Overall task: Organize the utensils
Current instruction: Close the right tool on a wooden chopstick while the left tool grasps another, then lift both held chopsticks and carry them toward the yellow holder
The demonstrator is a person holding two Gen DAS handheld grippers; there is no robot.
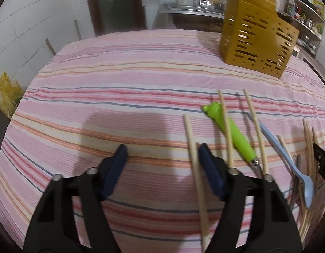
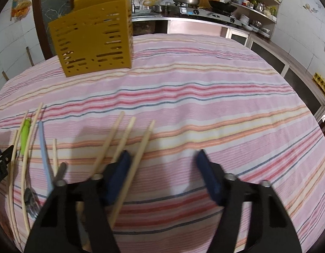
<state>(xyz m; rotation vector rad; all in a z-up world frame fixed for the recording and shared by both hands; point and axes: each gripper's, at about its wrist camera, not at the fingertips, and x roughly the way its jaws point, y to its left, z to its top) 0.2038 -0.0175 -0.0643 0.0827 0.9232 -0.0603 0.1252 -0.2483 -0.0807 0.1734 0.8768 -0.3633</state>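
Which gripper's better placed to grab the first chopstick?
Right, probably. A chopstick already lies just inside the right gripper, by its left pad. The left gripper straddles bare cloth; its nearest chopstick lies outside the pads.

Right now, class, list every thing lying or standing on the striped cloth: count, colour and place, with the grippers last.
Utensil holder: one, mustard yellow, upright at the far side of the cloth.
Chopsticks: at least seven, pale wood, scattered loose between the two grippers.
Green-handled utensil: one, lime green, lying among the chopsticks.
Spoon: one, light blue, beside the green one.
Metal utensil: one, grey, partly hidden, near edge.
Tablecloth: one, pink striped.
Left gripper: black, blue pads, open, empty.
Right gripper: same, open, empty.
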